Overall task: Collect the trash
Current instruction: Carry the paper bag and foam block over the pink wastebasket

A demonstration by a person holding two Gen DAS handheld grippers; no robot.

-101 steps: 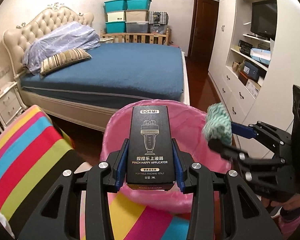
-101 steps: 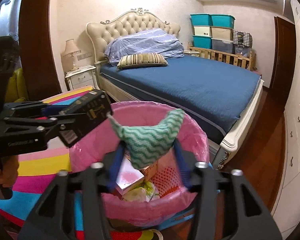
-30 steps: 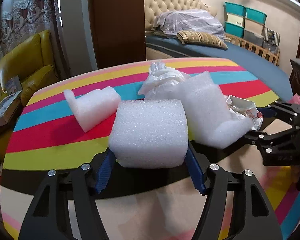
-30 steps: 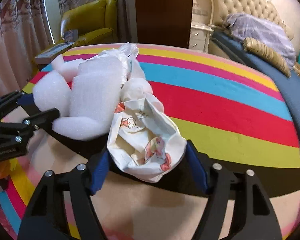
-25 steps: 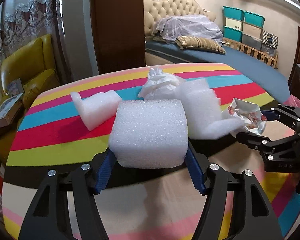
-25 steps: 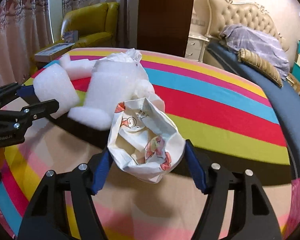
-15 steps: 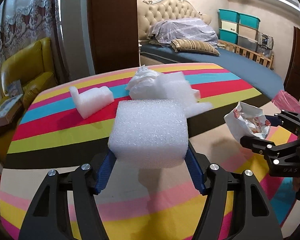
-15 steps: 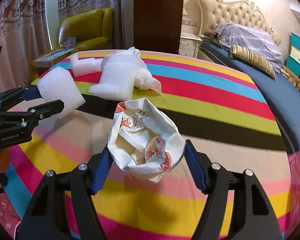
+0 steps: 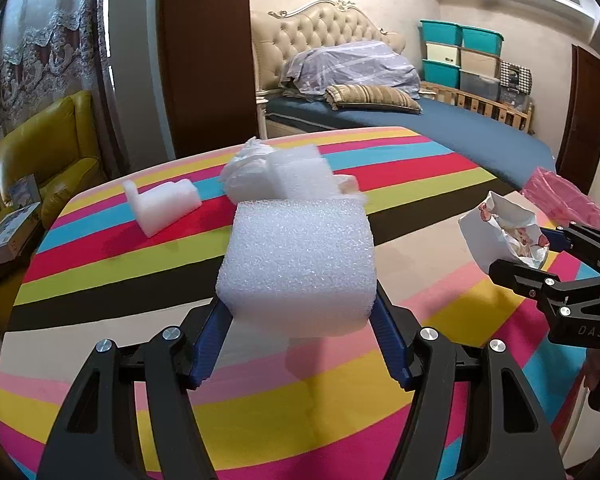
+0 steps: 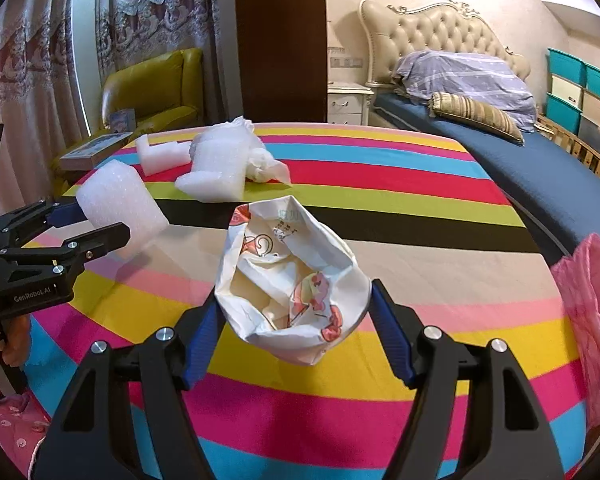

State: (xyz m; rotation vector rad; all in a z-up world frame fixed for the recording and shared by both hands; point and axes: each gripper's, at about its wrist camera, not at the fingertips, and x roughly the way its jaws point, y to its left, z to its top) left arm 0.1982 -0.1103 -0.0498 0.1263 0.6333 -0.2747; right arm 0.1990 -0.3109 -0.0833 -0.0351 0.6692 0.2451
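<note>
My left gripper [image 9: 300,344] is shut on a white foam block [image 9: 298,264] and holds it above the striped table [image 9: 100,268]. It also shows in the right wrist view [image 10: 120,210]. My right gripper [image 10: 294,344] is shut on a crumpled white paper bag [image 10: 290,284] with cartoon prints, also held above the table; the bag shows at the right of the left wrist view [image 9: 500,236]. More foam pieces [image 10: 216,168], an L-shaped foam piece [image 9: 160,202] and a white plastic bag [image 10: 266,164] lie at the table's far side. The pink bin liner [image 10: 592,300] is at the right edge.
A bed [image 9: 440,128] with blue cover stands behind the table. A yellow armchair [image 9: 48,152] with a box [image 9: 8,232] on it is at the left. Curtains [image 10: 40,48] and a dark door panel [image 10: 280,40] are behind.
Both grippers have pulled back from the trash pile with the foam block and the paper bag lifted off the table. The pile now lies farther away.
</note>
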